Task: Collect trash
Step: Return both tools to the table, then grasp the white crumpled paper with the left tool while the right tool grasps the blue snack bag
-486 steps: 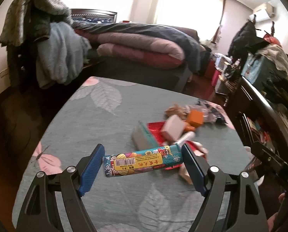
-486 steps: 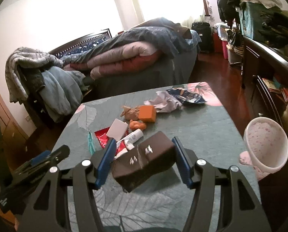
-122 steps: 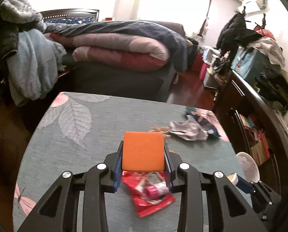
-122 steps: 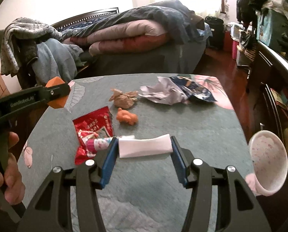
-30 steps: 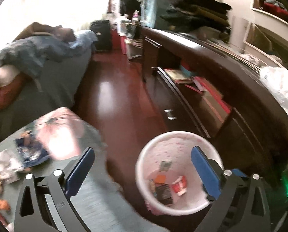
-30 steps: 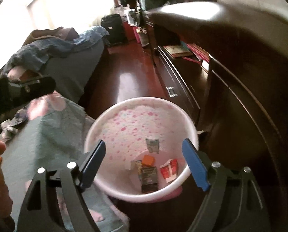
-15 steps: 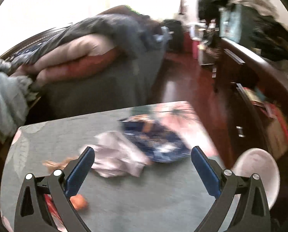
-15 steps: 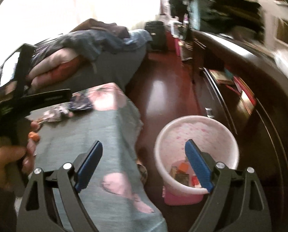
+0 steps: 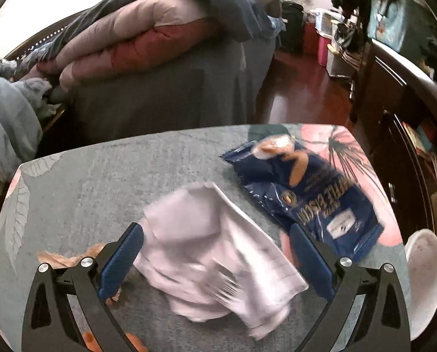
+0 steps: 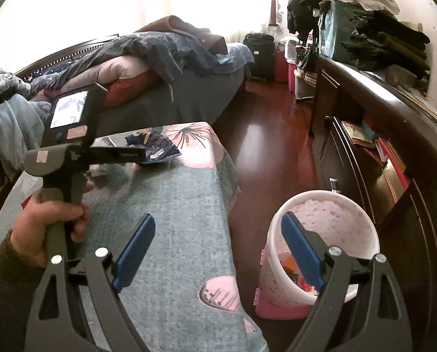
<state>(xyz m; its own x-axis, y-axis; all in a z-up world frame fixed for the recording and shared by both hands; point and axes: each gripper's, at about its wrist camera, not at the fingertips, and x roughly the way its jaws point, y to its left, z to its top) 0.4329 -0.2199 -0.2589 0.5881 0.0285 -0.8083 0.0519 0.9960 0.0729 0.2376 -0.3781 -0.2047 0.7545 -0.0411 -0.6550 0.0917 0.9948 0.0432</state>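
My left gripper is open, its blue pads on either side of a crumpled white paper on the table. A dark blue snack bag lies just right of the paper. A brown crumpled wrapper sits behind the left finger. My right gripper is open and empty, over the table's right edge and beside the pink-and-white trash bin on the floor. The bin holds several bits of trash. The left gripper also shows in the right wrist view, above the blue bag.
A bed with piled quilts stands behind the table. A dark wooden dresser runs along the right wall, close to the bin. Orange scraps lie at the near edge. The bin's rim shows at the left view's right edge.
The left gripper has swung from over the bin back to the table and closed in on the white paper. The right gripper has pulled back from the bin. Both stayed open.
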